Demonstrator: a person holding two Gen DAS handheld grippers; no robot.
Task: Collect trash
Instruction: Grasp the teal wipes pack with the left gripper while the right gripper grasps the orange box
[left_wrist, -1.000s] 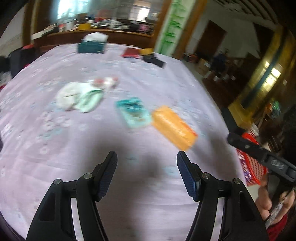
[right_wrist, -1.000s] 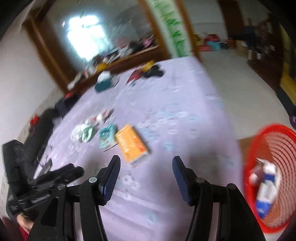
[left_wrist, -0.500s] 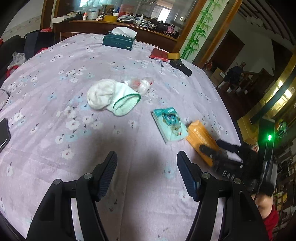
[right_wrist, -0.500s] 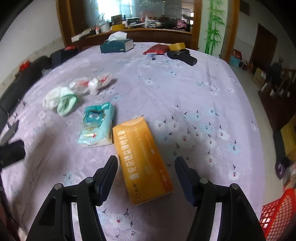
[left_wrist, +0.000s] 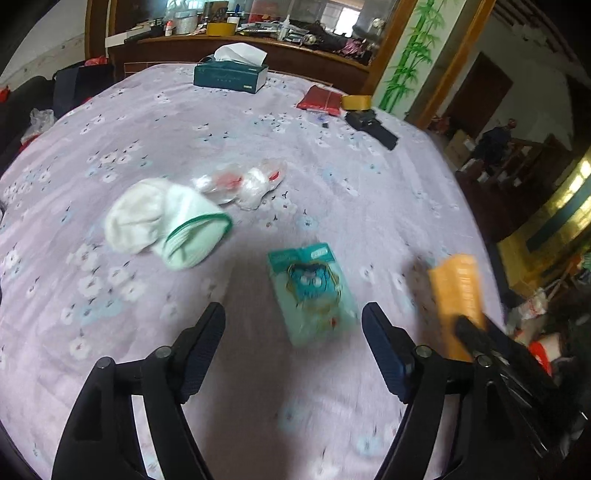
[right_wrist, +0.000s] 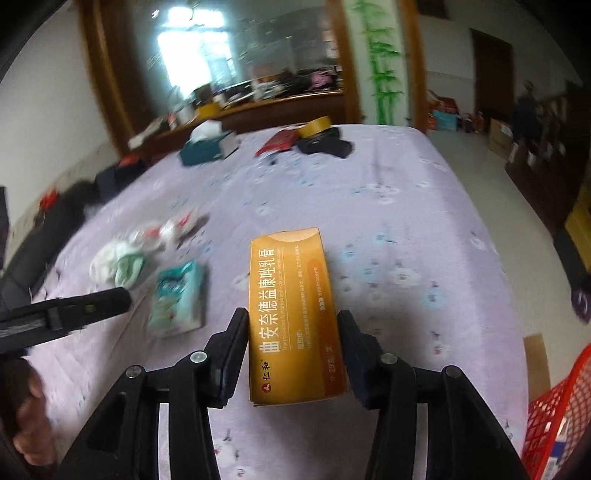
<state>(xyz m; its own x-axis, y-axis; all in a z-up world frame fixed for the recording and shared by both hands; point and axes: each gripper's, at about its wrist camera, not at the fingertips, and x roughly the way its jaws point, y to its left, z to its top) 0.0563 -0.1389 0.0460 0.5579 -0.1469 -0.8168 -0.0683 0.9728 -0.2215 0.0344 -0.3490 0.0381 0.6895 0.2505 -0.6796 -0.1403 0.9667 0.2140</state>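
Right gripper (right_wrist: 291, 332), jaws just closing, clamps the orange box (right_wrist: 293, 317); left gripper (left_wrist: 293, 347), just widening, stands open, the teal packet (left_wrist: 312, 291) at twelve o'clock.

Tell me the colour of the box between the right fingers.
Orange box with white lettering down its face; clearest in the right wrist view.

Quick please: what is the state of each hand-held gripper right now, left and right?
Left hand-held gripper: open, jaws just widened, empty; teal packet lies ahead.
Right hand-held gripper: jaws just closed onto the orange box.
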